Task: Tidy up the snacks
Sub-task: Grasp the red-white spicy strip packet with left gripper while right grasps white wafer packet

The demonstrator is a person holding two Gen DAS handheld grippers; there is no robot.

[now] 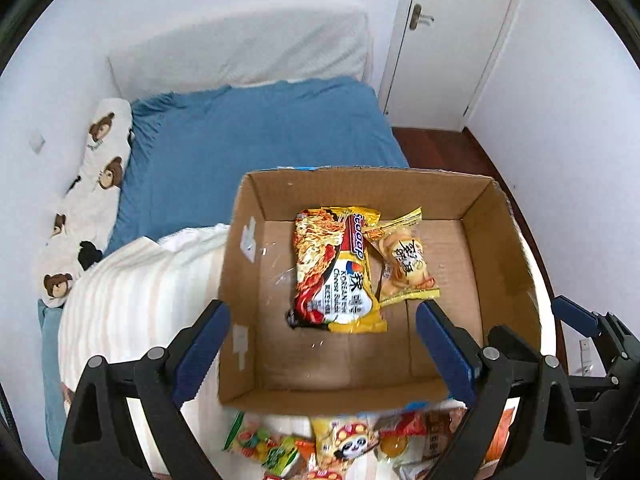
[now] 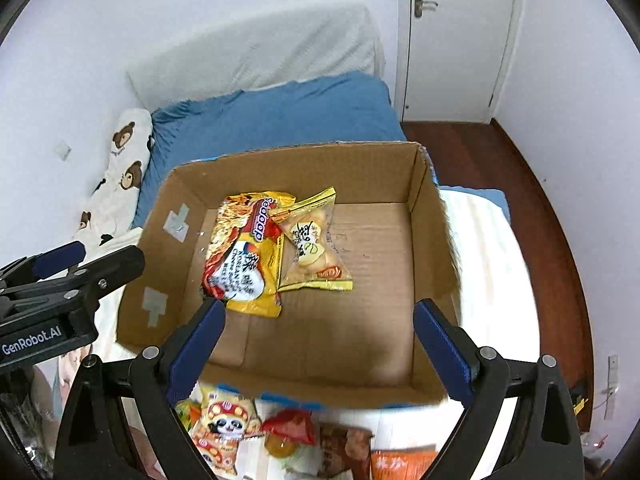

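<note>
Bed-top cardboard box [image 1: 500,240] with "Sedaap" noodle packet [image 1: 336,272]; both grippers [image 1: 320,344] [image 2: 316,340] agape, empty.

Home bedroom, bed [image 1: 260,136], door [image 1: 448,28]

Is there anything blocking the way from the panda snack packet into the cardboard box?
Only the cardboard box's near wall stands between it and the panda packet. The box is open-topped, with bare floor beside the noodle packet.
</note>
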